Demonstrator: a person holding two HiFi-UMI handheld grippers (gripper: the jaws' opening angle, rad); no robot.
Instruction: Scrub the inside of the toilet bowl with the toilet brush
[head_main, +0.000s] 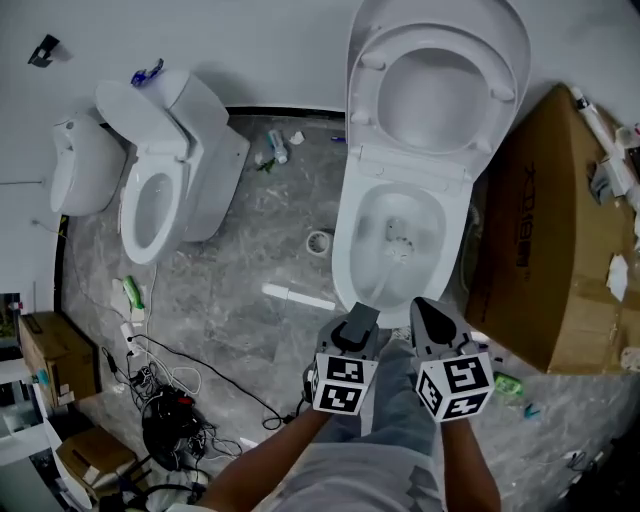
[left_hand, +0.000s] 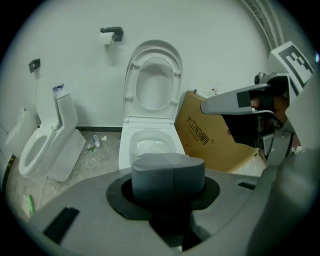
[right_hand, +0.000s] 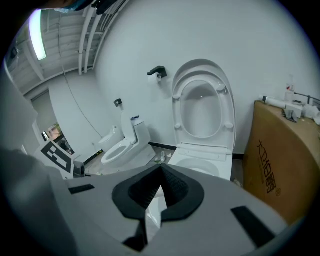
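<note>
The white toilet bowl (head_main: 345, 245) stands open, its seat and lid (head_main: 437, 85) raised against the wall. A toilet brush is inside it: the white brush head (head_main: 398, 247) rests low in the bowl, and the handle (head_main: 376, 290) slants back toward me. My left gripper (head_main: 358, 322) is shut on the handle's grey top end (left_hand: 168, 175), just at the bowl's front rim. Beside it on the right, my right gripper (head_main: 430, 315) is shut with nothing in it; its pads (right_hand: 172, 187) meet above the bowl's front (right_hand: 200, 162).
A large cardboard box (head_main: 550, 230) stands tight against the toilet's right side. A second toilet (head_main: 160, 190) and a white fixture (head_main: 85, 165) are at the left. On the marbled floor lie a drain (head_main: 319, 241), a white tube (head_main: 298, 297), a bottle (head_main: 278, 146) and tangled cables (head_main: 165, 415).
</note>
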